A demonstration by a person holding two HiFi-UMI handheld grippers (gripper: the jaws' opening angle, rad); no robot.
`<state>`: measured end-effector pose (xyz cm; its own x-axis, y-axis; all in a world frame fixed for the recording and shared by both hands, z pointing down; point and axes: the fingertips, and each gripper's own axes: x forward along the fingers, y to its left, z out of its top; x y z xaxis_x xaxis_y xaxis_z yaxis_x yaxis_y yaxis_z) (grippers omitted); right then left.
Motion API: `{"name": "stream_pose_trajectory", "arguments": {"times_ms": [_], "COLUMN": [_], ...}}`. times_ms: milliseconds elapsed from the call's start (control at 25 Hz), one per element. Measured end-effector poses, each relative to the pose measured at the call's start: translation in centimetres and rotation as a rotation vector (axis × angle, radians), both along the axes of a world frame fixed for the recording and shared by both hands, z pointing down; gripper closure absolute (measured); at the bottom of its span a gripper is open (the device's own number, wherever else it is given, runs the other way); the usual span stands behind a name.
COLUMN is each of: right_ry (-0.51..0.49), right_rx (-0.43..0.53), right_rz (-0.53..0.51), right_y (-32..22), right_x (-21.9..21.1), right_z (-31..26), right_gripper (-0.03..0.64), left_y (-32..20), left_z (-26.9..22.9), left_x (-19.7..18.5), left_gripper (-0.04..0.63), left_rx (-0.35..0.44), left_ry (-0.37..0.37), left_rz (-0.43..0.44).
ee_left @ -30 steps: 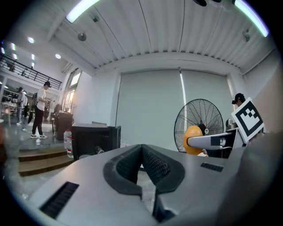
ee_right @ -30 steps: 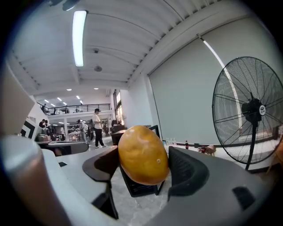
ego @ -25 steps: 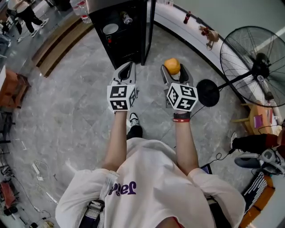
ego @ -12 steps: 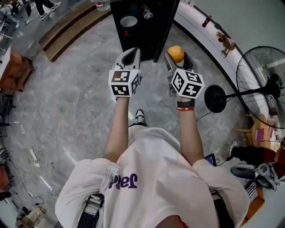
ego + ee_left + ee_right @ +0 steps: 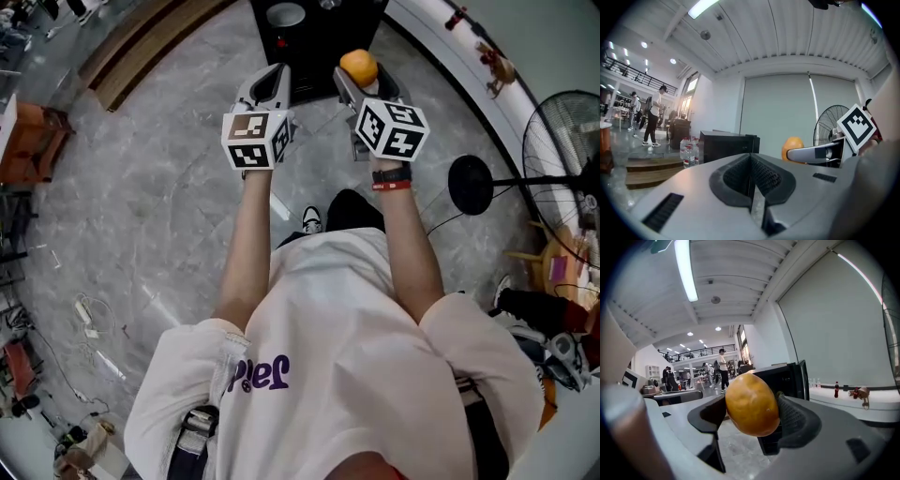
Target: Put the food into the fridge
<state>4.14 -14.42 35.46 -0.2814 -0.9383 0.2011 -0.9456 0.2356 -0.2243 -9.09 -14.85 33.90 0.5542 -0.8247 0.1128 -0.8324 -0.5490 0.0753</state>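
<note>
An orange fruit (image 5: 359,67) sits between the jaws of my right gripper (image 5: 364,77), which is shut on it; the right gripper view shows the fruit (image 5: 751,404) pressed by both black pads. My left gripper (image 5: 265,86) is held level beside it, shut with nothing in it, its pads meeting (image 5: 751,159). A small black fridge (image 5: 319,23) stands on the floor just ahead of both grippers, its door open toward the right. The left gripper view shows the fridge (image 5: 726,143) beyond the jaws and the orange (image 5: 793,143) to the right.
A standing fan (image 5: 562,141) with a round black base (image 5: 471,185) is at the right. A white curved ledge (image 5: 469,47) runs behind the fridge. A wooden step (image 5: 141,47) and water bottles (image 5: 689,152) lie at the left. People stand far off (image 5: 654,115).
The person has stepped toward the fridge. Both grippers have moved forward, level with each other, and the orange has stayed in the right gripper.
</note>
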Motion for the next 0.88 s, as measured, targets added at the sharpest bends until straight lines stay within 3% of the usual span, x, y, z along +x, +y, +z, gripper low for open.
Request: {"name": "stream_pose_trajectory", "arguments": {"times_ms": [200, 440, 640, 880], "right_ry": [-0.015, 0.045, 0.078, 0.078], "right_rx": [-0.06, -0.093, -0.107, -0.133], "right_rz": [-0.04, -0.068, -0.118, -0.163], "right_y": [-5.2, -13.2, -18.5, -24.1], "right_x": [-1.4, -0.9, -1.2, -2.0], "right_z": [3.0, 8.0, 10.7, 13.5], "right_gripper": [0.252, 0.253, 0.253, 0.253], "left_y": [-4.9, -11.8, -15.8, -19.7], "left_z": [1.2, 6.0, 7.7, 10.8], "left_x": [-1.6, -1.0, -0.2, 0.5], "left_gripper": [0.577, 0.577, 0.577, 0.577], "left_rx": [0.061, 0.021, 0.007, -0.022], "left_ry": [-0.016, -0.037, 0.092, 0.052], "left_rz": [0.006, 0.032, 0.057, 0.076]}}
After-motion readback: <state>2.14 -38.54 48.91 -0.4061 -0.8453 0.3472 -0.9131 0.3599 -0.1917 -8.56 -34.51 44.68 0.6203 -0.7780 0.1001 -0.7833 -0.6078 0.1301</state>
